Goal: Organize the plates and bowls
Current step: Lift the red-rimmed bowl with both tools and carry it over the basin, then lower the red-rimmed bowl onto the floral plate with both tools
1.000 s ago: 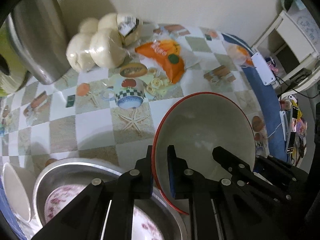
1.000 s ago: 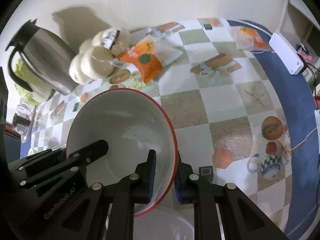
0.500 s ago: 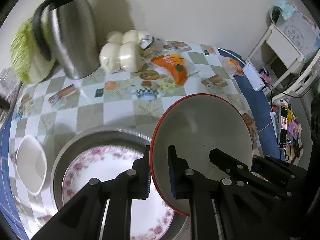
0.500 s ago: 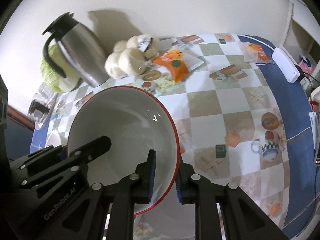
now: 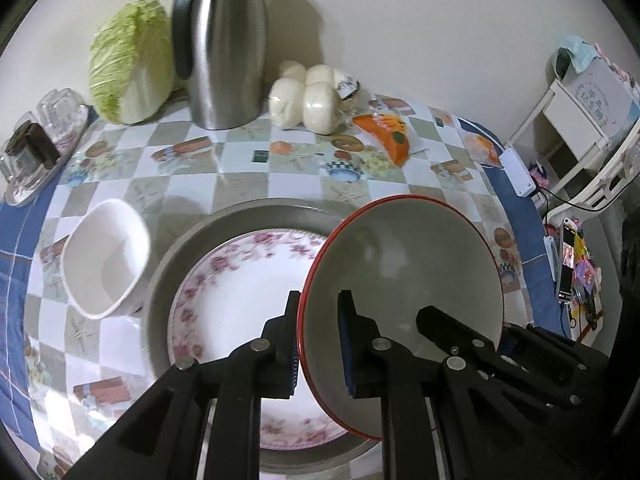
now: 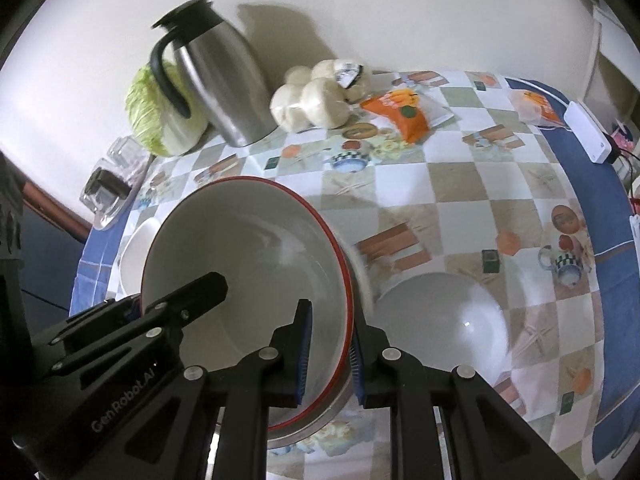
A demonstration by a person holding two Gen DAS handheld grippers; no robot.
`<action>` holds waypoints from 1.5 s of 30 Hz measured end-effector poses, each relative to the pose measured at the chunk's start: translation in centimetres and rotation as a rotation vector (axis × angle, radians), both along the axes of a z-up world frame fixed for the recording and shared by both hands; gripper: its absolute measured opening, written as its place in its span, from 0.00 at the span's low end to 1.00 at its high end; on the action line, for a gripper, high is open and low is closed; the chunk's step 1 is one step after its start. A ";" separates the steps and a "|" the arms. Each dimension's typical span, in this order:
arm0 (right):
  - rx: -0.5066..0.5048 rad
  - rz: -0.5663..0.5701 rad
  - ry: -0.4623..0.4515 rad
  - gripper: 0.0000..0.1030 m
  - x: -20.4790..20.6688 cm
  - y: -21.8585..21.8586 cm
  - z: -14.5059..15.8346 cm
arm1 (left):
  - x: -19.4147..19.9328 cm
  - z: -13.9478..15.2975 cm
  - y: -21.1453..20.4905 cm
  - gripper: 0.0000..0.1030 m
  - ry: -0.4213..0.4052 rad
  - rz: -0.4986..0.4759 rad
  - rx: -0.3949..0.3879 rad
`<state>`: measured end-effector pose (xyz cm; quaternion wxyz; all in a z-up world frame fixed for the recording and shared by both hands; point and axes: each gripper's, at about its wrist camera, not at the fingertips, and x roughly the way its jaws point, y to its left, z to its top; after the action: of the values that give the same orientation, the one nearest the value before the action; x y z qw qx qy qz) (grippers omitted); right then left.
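Observation:
Both grippers hold one large red-rimmed white bowl [image 5: 404, 264], tilted above the table. My left gripper [image 5: 318, 340] is shut on its left rim; my right gripper [image 6: 330, 352] is shut on its right rim, where the bowl [image 6: 248, 256] also shows. Below it a pink-flowered plate [image 5: 240, 280] lies inside a wide metal basin [image 5: 192, 248]. A square white bowl [image 5: 106, 258] sits left of the basin. A round white bowl [image 6: 440, 320] sits on the table right of the held bowl.
A steel thermos jug [image 5: 224, 52], a cabbage [image 5: 128, 60], bagged buns [image 5: 308, 96] and an orange snack bag [image 5: 386, 138] stand along the back wall. A glass tray [image 5: 36, 140] sits far left. A white power strip [image 6: 588, 132] lies at the table's right edge.
Both grippers have lifted and drawn back with the red-rimmed bowl. The basin, flowered plate, square bowl and round white bowl have come fully into view below.

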<state>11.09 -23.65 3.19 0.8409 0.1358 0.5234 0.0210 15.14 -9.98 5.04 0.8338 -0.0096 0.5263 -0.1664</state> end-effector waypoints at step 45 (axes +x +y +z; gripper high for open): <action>0.100 -0.039 0.063 0.21 -0.4 5.0 -3.1 | 0.1 -2.3 7.0 0.20 0.082 0.089 -0.142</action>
<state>10.70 -18.68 0.11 0.8166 0.1884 0.5450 0.0263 15.28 -2.94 2.70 0.8154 -0.0990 0.5458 -0.1656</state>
